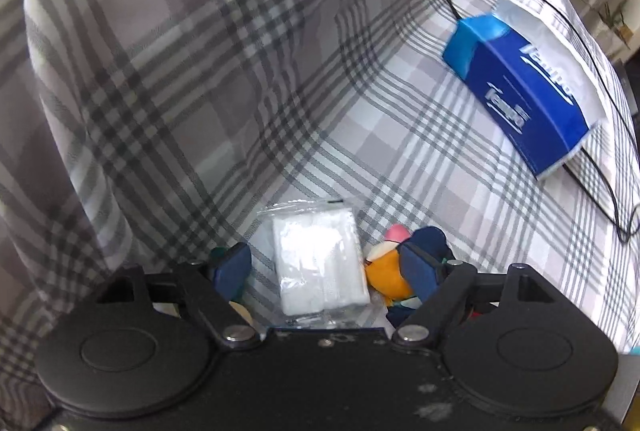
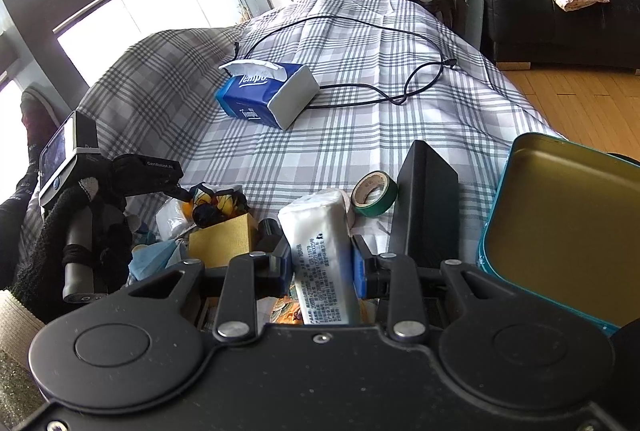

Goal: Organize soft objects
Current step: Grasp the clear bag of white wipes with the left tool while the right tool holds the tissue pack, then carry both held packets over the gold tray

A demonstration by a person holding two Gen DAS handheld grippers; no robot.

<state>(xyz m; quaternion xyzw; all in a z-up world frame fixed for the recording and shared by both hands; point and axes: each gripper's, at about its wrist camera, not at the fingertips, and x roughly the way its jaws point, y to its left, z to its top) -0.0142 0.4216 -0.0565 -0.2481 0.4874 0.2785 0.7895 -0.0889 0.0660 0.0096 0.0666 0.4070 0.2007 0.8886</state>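
Observation:
In the left wrist view a clear packet of white cotton pads (image 1: pixel 320 259) lies on the plaid cloth (image 1: pixel 420 135) between the fingers of my open left gripper (image 1: pixel 324 263). An orange, pink and navy plush toy (image 1: pixel 390 271) lies against the right finger. My right gripper (image 2: pixel 320 263) is shut on a white tissue pack (image 2: pixel 320 247) and holds it above the clutter. The left gripper (image 2: pixel 160 171) also shows at the left of the right wrist view, over the packet (image 2: pixel 172 217) and the toy (image 2: pixel 216 203).
A blue Tempo tissue box (image 1: pixel 520 87) (image 2: pixel 268 91) lies on the cloth with a black cable (image 2: pixel 360 99) behind it. Near my right gripper are green tape (image 2: pixel 374 193), a black box (image 2: pixel 426 203), an open teal tin (image 2: pixel 568 227), a tan box (image 2: pixel 224 239) and a blue mask (image 2: pixel 154 259).

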